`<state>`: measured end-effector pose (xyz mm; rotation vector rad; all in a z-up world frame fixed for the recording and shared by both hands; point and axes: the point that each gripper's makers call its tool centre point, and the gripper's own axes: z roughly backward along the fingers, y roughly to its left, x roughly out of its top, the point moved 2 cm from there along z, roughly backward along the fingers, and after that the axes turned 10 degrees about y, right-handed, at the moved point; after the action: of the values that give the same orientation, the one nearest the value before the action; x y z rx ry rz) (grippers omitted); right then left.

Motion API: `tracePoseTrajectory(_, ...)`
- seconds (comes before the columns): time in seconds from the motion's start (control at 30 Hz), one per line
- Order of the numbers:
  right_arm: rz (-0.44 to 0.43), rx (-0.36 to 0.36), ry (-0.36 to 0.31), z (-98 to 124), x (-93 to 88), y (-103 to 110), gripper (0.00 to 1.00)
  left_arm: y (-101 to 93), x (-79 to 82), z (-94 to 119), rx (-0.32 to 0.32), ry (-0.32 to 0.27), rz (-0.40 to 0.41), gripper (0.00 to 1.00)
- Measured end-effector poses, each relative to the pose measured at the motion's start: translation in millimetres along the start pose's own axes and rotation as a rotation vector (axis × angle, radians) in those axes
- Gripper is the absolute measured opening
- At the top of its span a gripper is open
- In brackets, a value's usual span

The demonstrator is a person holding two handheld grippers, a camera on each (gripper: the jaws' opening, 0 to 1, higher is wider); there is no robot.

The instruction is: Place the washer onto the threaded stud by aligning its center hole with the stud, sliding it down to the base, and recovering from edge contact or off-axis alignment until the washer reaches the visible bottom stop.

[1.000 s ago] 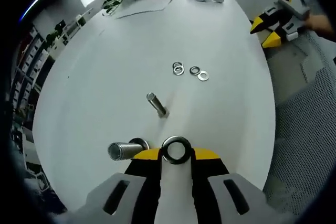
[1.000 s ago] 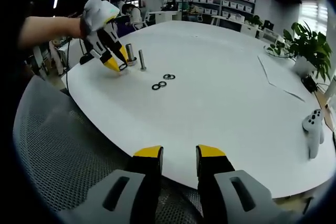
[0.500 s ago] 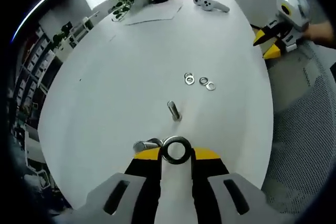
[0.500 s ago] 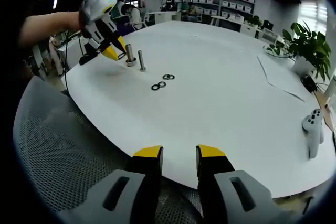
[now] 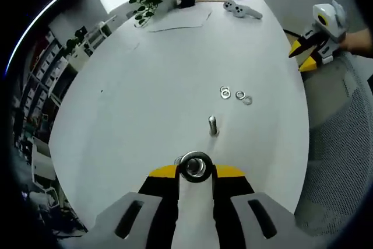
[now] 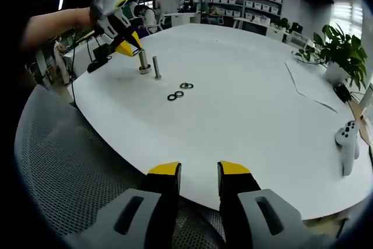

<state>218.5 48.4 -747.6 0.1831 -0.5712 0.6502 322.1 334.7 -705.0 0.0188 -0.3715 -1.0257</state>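
Note:
My left gripper [image 5: 196, 171] is shut on a steel washer [image 5: 196, 166], held flat at its yellow tips. The thick threaded stud [image 6: 143, 61] stands upright on the white table, and in the left gripper view it is almost wholly hidden behind the washer. In the right gripper view the left gripper [image 6: 132, 46], held by a hand, hangs tilted just above that stud's top. A thinner stud [image 5: 213, 125] [image 6: 156, 67] stands beside it. My right gripper [image 6: 198, 171] is open with nothing between its fingers, over the table's near edge, far from the studs.
Three loose washers [image 5: 239, 95] [image 6: 179, 93] lie past the studs. A plant [image 6: 338, 51], a paper sheet [image 5: 178, 20] and a white controller [image 6: 348, 138] sit farther along the table [image 6: 245, 91]. A grey mesh chair [image 6: 64, 167] is below the table edge.
The left gripper has risen and moved over the thick stud, which has slipped from beside the washer to behind it. The right gripper has not moved.

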Motion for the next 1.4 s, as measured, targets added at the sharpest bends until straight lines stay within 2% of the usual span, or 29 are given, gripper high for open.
tracePoseTrajectory(0.3,0.0,0.0,0.005,0,-0.6,0,0.28,8.2,1.7,-5,0.001,0.018,-0.003,0.19)
tracePoseTrajectory(0.7,0.004,0.003,0.011,0,-1.0,1,0.28,9.6,0.3,-15,-0.018,0.042,-0.008,0.19)
tracePoseTrajectory(1.07,0.004,0.003,0.012,-1,-1.0,1,0.28,11.2,2.5,-15,-0.033,0.055,-0.023,0.19)
tracePoseTrajectory(1.4,0.001,0.001,0.009,-1,-1.0,0,0.28,11.8,3.9,-20,-0.068,0.121,-0.075,0.19)
